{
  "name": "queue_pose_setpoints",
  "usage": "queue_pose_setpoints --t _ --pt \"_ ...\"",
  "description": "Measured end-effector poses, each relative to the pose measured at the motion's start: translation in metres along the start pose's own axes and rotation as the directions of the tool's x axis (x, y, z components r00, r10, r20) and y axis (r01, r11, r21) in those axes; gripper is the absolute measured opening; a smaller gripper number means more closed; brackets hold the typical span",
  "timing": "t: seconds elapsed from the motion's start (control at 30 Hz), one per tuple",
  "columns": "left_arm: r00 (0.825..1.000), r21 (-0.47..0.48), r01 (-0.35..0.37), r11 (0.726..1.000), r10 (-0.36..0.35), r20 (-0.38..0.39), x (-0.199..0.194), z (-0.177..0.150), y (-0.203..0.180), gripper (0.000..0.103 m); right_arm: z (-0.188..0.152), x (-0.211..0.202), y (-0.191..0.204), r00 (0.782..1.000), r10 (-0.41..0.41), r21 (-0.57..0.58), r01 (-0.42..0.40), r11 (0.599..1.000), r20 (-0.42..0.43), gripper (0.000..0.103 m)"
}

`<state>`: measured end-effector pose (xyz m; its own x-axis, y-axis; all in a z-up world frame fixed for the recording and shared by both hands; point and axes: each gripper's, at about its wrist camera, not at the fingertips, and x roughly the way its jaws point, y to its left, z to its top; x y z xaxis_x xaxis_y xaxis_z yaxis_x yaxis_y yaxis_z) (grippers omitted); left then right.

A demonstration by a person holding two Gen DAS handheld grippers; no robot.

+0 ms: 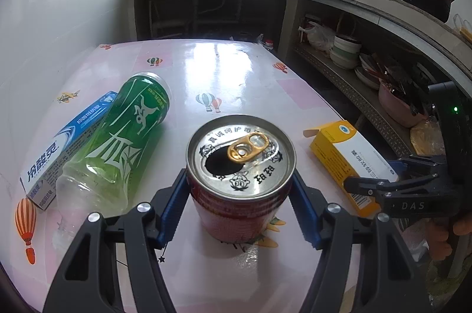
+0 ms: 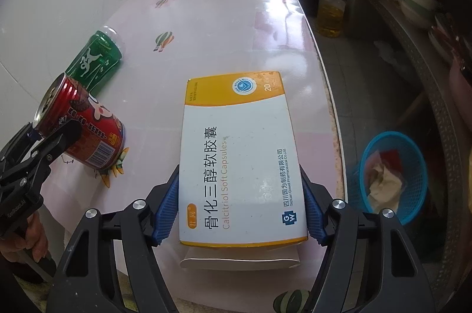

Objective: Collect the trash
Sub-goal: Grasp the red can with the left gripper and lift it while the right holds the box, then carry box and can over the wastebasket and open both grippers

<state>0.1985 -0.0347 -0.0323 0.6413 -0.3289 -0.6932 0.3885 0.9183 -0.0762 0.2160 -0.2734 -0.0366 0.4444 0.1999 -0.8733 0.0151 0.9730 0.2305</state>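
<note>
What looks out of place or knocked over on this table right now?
The green bottle lies on its side, capless, leaning across the toothpaste box. The medicine box has its end flap hanging open. The red can stands upright, already opened. No spills visible.

Both wrist views close, angled down, sharing the table (image 1: 224, 71)
</note>
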Motion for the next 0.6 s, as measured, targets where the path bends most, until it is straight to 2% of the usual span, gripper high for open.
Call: queue_pose_setpoints --t 0.2,0.3,0.47,0.53,0.6 --pt "0.999 -0.003 0.032 0.999 -0.032 0.007 -0.004 0.012 -0.01 0.064 -0.003 -0.017 -0.025 0.993 0.106 0.103 -0.111 0.988 0.055 0.067" --pt "0.998 0.021 0.055 0.998 -0.056 0.023 -0.007 0.022 -0.026 0.064 -0.007 -0.03 -0.043 0.987 0.129 0.155 -0.143 0.977 0.098 0.067" --pt "0.988 0.093 0.146 0.985 -0.15 0.04 -0.005 0.051 -0.074 0.064 -0.018 -0.062 -0.1 0.979 0.075 0.293 -0.13 0.947 0.19 0.067" --pt "0.979 0.124 0.196 0.973 -0.201 0.034 0.0 0.061 -0.099 0.064 -0.028 -0.073 -0.13 0.977 0.021 0.367 -0.1 0.925 0.213 0.067" --pt "0.964 0.15 0.264 0.953 -0.268 0.006 0.008 0.072 -0.129 0.064 -0.042 -0.079 -0.166 0.977 -0.035 0.459 -0.066 0.886 0.21 0.067"
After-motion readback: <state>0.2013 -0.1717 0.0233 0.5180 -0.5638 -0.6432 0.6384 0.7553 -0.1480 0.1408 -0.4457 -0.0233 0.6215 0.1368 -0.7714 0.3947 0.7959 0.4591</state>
